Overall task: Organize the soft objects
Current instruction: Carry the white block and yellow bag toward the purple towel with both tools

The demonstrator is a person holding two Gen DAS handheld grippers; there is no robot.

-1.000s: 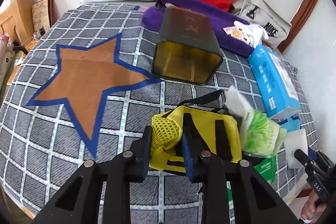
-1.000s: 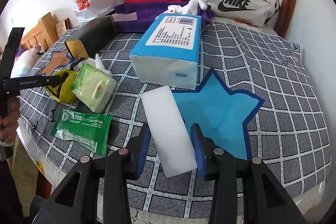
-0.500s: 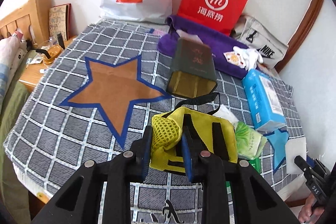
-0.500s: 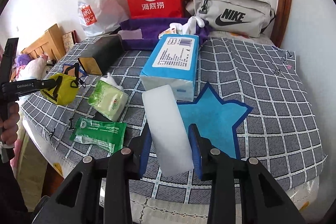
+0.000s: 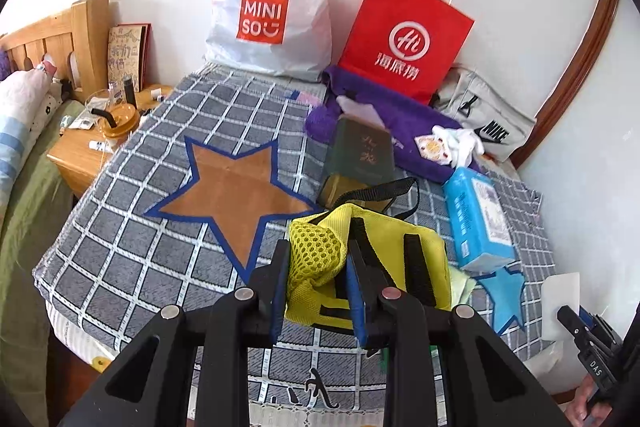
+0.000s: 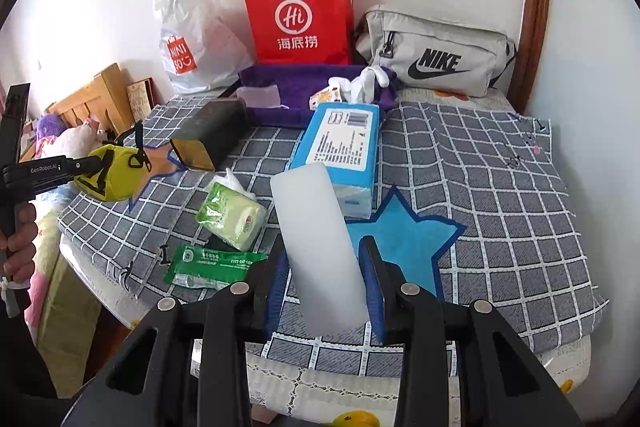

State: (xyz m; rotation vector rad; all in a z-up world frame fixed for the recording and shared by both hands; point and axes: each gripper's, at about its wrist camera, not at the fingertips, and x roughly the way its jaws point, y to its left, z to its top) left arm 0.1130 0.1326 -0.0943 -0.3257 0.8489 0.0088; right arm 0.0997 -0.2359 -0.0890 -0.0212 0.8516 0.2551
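My left gripper point(image 5: 316, 267) is shut on a yellow mesh pouch point(image 5: 400, 259) with black straps, held up above the checked tablecloth point(image 5: 132, 227). From the right wrist view the same pouch point(image 6: 116, 171) hangs at the far left in that gripper. My right gripper point(image 6: 324, 271) is shut on a white foam block point(image 6: 316, 239), lifted clear of the cloth above the blue star patch point(image 6: 404, 247). A green tissue pack point(image 6: 232, 215) and a flat green sachet point(image 6: 212, 267) lie on the cloth to its left.
A blue tissue box point(image 6: 344, 147), a dark olive box point(image 6: 208, 139), a purple cloth point(image 6: 296, 95), a red paper bag point(image 6: 300, 19), a white Miniso bag point(image 5: 276, 11) and a grey Nike bag point(image 6: 436, 55) stand behind. An orange star patch point(image 5: 236, 195) lies left; a nightstand point(image 5: 84, 151) beside the table.
Both grippers have risen with their loads: the yellow pouch and the white foam block have come off the cloth, and more of the room and table edge shows.
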